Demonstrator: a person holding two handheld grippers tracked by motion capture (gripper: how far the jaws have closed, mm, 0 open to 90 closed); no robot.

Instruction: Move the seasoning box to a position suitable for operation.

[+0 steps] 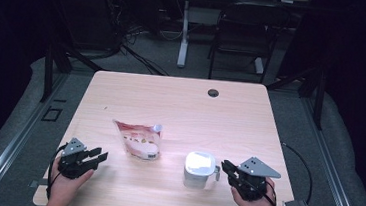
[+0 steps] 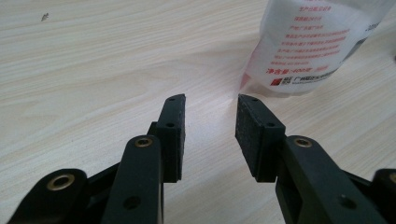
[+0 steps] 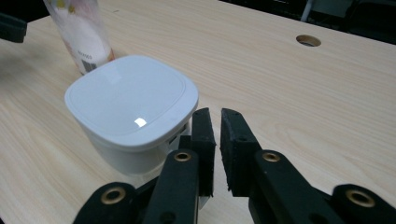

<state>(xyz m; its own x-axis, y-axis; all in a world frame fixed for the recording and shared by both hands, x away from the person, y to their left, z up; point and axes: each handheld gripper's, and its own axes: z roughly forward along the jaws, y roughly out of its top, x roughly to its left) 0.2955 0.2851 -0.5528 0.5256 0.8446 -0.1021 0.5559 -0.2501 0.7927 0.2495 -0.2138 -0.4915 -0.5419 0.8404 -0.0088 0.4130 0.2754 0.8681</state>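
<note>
R gripper (image 3: pixel 215 116) jaws nearly closed on the white lidded container's (image 3: pixel 130 107) side tab, L gripper (image 2: pixel 210 105) half-open, empty; thin grip may slip, tipping container into the near-left pouch (image 1: pixel 138 139).

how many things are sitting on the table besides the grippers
2. A red and white pouch stands left of centre, ahead of the left gripper. A white lidded container sits right of centre, just beside the right gripper. Nothing looks hidden behind them.

A pale wooden table (image 1: pixel 181 103) carries a white lidded container (image 1: pixel 199 168) and a red-and-white pouch (image 1: pixel 139 140), apparently lying flat.
</note>
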